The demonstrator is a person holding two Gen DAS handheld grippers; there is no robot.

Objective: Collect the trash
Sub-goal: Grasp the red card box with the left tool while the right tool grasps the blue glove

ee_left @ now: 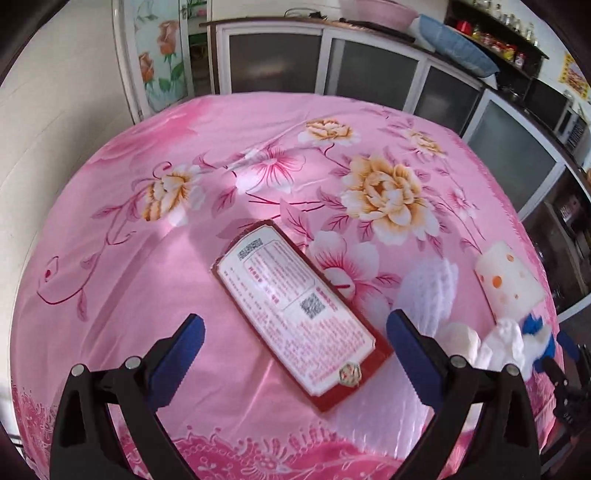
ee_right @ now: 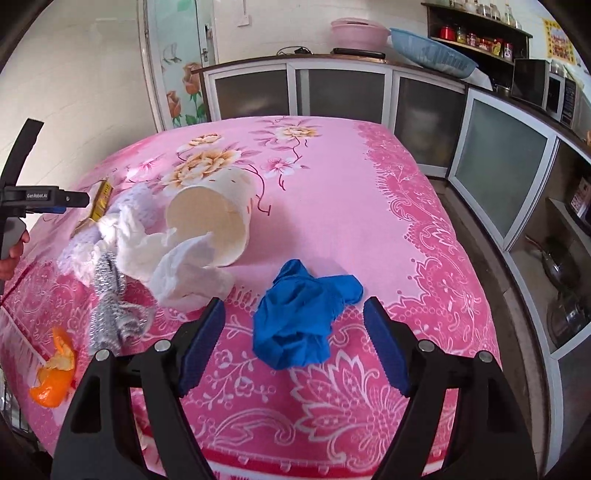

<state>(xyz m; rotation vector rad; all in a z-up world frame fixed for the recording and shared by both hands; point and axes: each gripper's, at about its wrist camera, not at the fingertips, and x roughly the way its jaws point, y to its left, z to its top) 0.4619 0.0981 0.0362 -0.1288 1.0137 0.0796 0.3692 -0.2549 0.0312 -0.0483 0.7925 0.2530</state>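
Note:
In the left wrist view a flat red packet with a white printed label (ee_left: 299,314) lies on the pink flowered cloth, between the fingers of my open left gripper (ee_left: 295,339). A paper cup (ee_left: 508,280), white foam netting (ee_left: 430,288) and crumpled tissue (ee_left: 495,343) lie to its right. In the right wrist view my open right gripper (ee_right: 293,334) is just in front of a crumpled blue glove (ee_right: 299,328). The tipped paper cup (ee_right: 214,221), white tissue (ee_right: 173,266), silver mesh (ee_right: 110,314) and orange peel (ee_right: 53,373) lie to the left.
The table (ee_right: 369,221) has its front edge close below both grippers. Grey-fronted cabinets (ee_right: 498,162) run along the back and right, with basins (ee_right: 358,33) and jars on top. The left gripper also shows at the left edge of the right wrist view (ee_right: 55,201).

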